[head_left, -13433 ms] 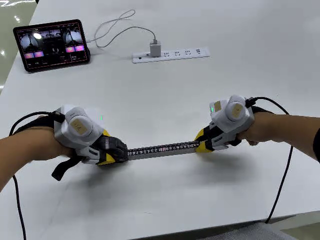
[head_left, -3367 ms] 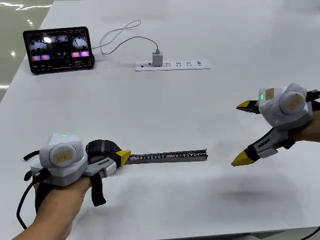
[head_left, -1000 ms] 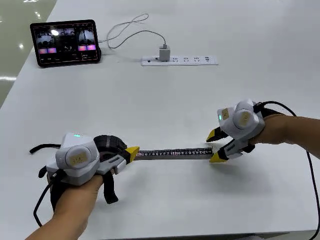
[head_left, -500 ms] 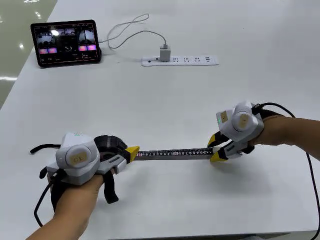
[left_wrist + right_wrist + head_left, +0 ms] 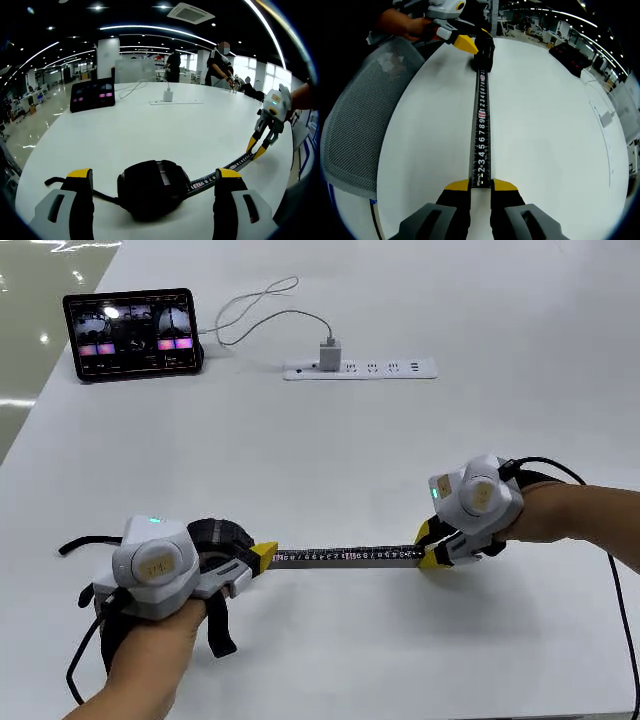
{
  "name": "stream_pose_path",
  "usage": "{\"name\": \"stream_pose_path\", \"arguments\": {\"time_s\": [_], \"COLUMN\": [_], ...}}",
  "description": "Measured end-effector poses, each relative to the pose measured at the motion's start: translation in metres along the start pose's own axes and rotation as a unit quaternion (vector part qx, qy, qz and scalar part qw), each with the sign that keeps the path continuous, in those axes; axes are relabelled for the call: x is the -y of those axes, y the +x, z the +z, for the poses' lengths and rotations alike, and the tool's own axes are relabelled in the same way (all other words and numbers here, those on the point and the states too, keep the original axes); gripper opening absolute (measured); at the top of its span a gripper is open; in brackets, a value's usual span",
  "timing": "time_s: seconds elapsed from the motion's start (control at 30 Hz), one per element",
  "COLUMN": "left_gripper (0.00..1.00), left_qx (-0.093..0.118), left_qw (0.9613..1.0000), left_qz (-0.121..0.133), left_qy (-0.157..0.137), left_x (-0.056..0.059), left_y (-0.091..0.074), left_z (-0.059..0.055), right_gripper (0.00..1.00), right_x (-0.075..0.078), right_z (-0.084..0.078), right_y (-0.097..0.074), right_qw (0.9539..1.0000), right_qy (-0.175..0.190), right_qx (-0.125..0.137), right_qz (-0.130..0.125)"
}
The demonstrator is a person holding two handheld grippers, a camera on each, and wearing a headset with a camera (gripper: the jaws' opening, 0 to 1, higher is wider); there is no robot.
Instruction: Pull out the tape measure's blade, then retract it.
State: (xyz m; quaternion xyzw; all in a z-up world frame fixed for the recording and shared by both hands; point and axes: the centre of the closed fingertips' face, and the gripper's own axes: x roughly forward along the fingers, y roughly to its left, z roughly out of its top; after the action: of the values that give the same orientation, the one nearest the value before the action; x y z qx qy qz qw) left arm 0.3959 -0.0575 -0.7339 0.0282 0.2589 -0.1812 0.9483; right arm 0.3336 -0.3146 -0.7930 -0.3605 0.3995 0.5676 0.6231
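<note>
Right gripper (image 5: 428, 546) pinched shut on blade (image 5: 481, 130) tip | left gripper (image 5: 155, 174) open, straddling tape measure case (image 5: 152, 192) on table (image 5: 400, 440) | blade out, retraction looks due | next: guide tip steadily toward case

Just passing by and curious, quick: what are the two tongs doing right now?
Left tongs: open, straddling the case.
Right tongs: closed on the blade end.

Bright, even overhead light, soft shadows on the white table (image 5: 330, 460), fisheye edges warped.
</note>
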Motion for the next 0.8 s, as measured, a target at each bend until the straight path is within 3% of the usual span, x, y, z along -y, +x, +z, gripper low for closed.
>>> {"name": "stream_pose_path", "arguments": {"time_s": [0.33, 0.53, 0.8], "left_gripper": [0.84, 0.77, 0.64], "left_qx": [-0.012, -0.018, -0.026], "left_qw": [0.9997, 0.9993, 0.999], "left_qz": [0.019, 0.02, 0.021], "left_qy": [-0.014, -0.026, -0.03], "left_x": [-0.007, -0.007, -0.004], "left_y": [0.008, 0.01, 0.013], "left_z": [-0.009, -0.015, -0.017], "right_gripper": [0.1, 0.1, 0.09], "right_x": [0.002, 0.001, 0.001], "right_z": [0.0, 0.0, -0.001], "right_y": [0.001, 0.001, 0.001], "right_qw": [0.9987, 0.9989, 0.9983], "right_qy": [0.047, 0.039, 0.054], "right_qx": [-0.019, -0.026, -0.023], "right_qz": [-0.004, -0.002, -0.003]}}
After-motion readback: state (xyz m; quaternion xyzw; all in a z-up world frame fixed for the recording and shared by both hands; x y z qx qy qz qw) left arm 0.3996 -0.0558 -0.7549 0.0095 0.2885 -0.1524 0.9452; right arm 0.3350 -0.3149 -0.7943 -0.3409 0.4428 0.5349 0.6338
